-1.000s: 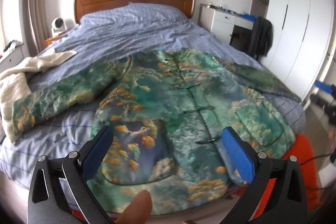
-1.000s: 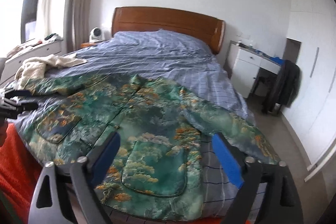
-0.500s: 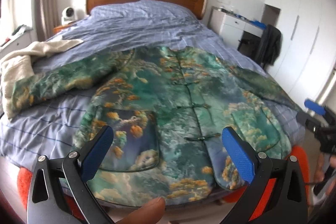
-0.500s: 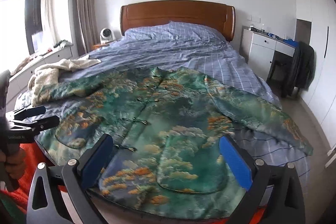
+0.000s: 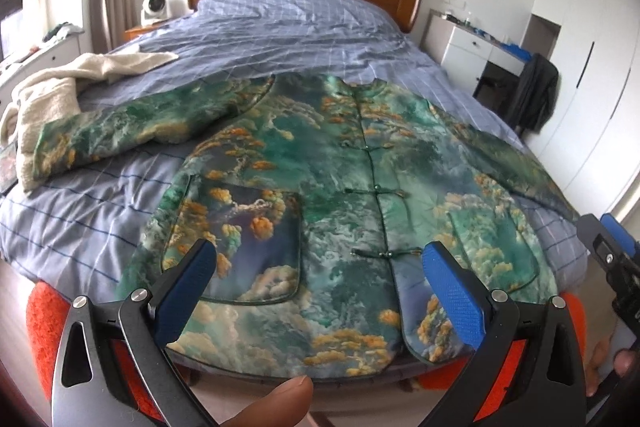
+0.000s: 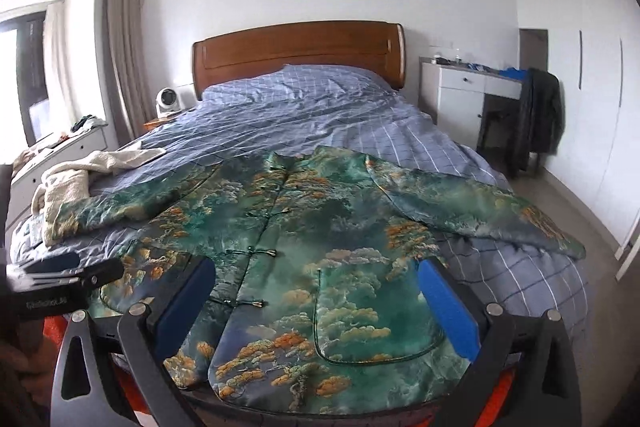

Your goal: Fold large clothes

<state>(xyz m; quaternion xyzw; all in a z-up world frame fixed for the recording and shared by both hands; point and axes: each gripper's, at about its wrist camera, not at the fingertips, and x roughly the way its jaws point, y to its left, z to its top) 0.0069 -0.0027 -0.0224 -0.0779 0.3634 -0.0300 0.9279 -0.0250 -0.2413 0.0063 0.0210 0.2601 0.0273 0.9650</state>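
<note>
A large green jacket with orange and white tree print (image 5: 352, 195) lies flat, front up and buttoned, on the foot of the bed, both sleeves spread out; it also shows in the right wrist view (image 6: 320, 267). My left gripper (image 5: 318, 291) is open and empty, held above the jacket's hem. My right gripper (image 6: 316, 307) is open and empty, also over the hem, nearer the right pocket. The right gripper shows at the right edge of the left wrist view (image 5: 612, 251). The left gripper shows at the left edge of the right wrist view (image 6: 68, 275).
The bed (image 5: 280, 27) has a blue checked cover and a wooden headboard (image 6: 300, 47). A cream towel (image 5: 68, 83) lies at the bed's left side by the left sleeve. A white desk and chair with a dark coat (image 6: 536, 115) stand right. An orange cover (image 5: 44, 323) hangs below the bed's foot.
Both grippers have swung to face the bed's foot more squarely and drawn back a little. The right gripper has come into the left view. Both stay open; the jacket has not moved.
</note>
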